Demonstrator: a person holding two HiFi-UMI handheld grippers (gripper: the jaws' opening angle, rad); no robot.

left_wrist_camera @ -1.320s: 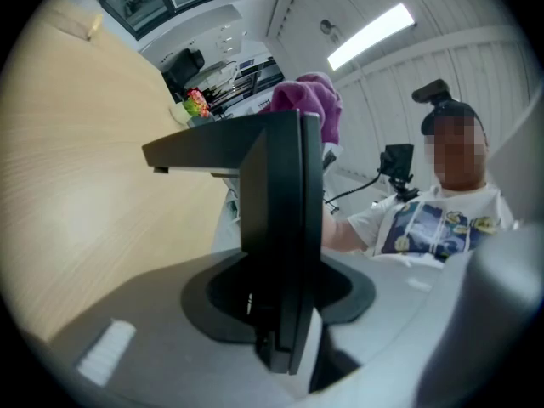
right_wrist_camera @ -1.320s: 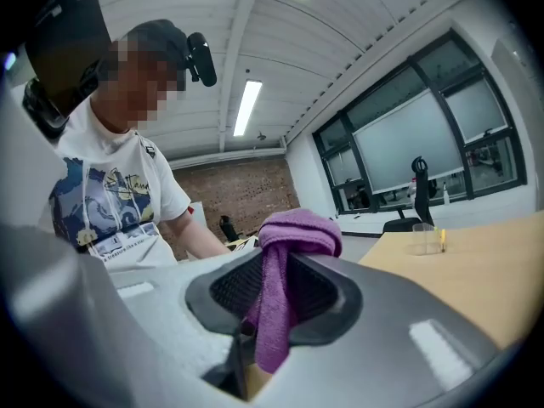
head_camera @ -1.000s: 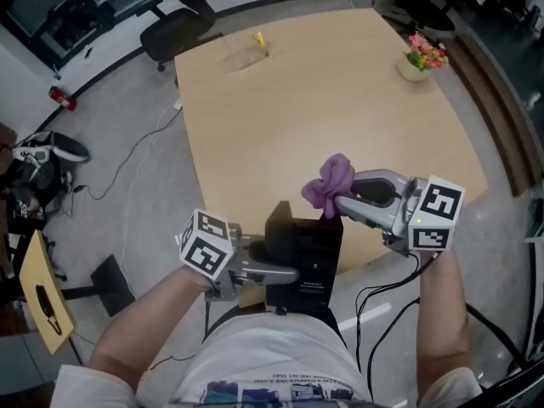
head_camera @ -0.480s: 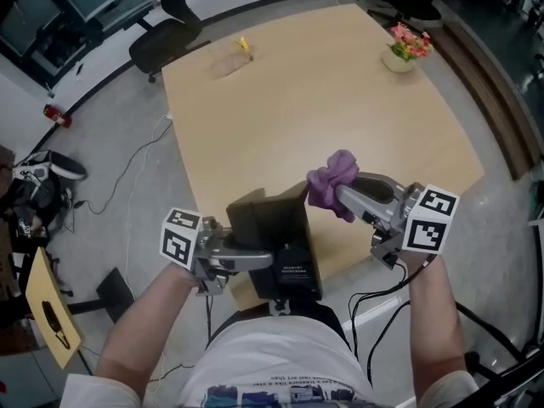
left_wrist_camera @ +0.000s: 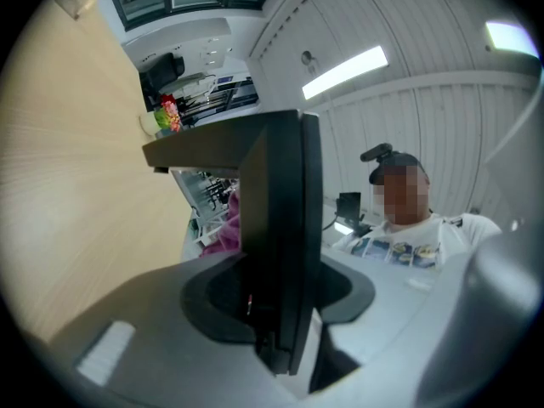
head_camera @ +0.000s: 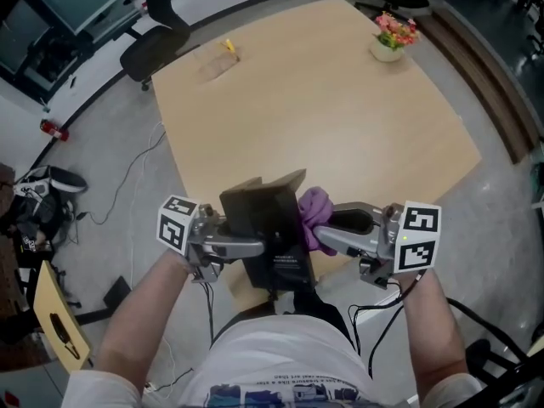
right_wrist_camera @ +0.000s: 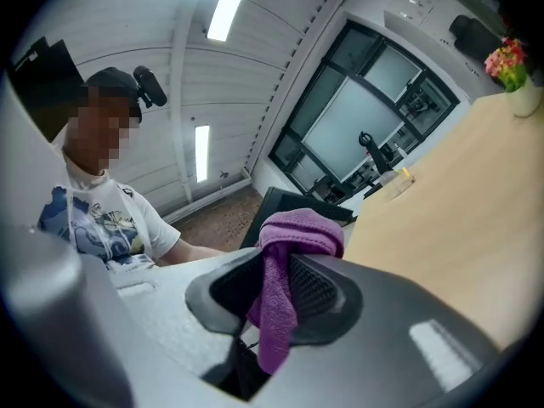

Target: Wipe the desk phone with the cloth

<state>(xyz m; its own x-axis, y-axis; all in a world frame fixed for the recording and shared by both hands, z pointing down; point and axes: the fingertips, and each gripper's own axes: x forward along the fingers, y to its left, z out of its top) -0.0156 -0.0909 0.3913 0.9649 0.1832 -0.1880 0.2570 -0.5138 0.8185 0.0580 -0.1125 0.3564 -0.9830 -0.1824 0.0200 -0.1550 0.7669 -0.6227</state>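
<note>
The black desk phone (head_camera: 272,228) is lifted off the table, held in the air in front of the person's chest with its underside facing up. My left gripper (head_camera: 255,246) is shut on the phone's left edge; in the left gripper view the phone (left_wrist_camera: 285,228) stands as a dark slab between the jaws. My right gripper (head_camera: 321,238) is shut on a purple cloth (head_camera: 314,215), which presses against the phone's right side. In the right gripper view the cloth (right_wrist_camera: 285,279) hangs bunched between the jaws, with the phone (right_wrist_camera: 293,206) just beyond it.
A light wooden table (head_camera: 323,109) lies ahead, with a potted flower (head_camera: 391,36) at its far right corner and a small yellow item (head_camera: 228,48) at its far left. An office chair (head_camera: 153,45) stands beyond the table. Cables trail on the grey floor at left.
The phone has swung left and tilted in the left gripper. The right gripper has come down and left, bringing the cloth from above the phone's top edge onto its right side.
</note>
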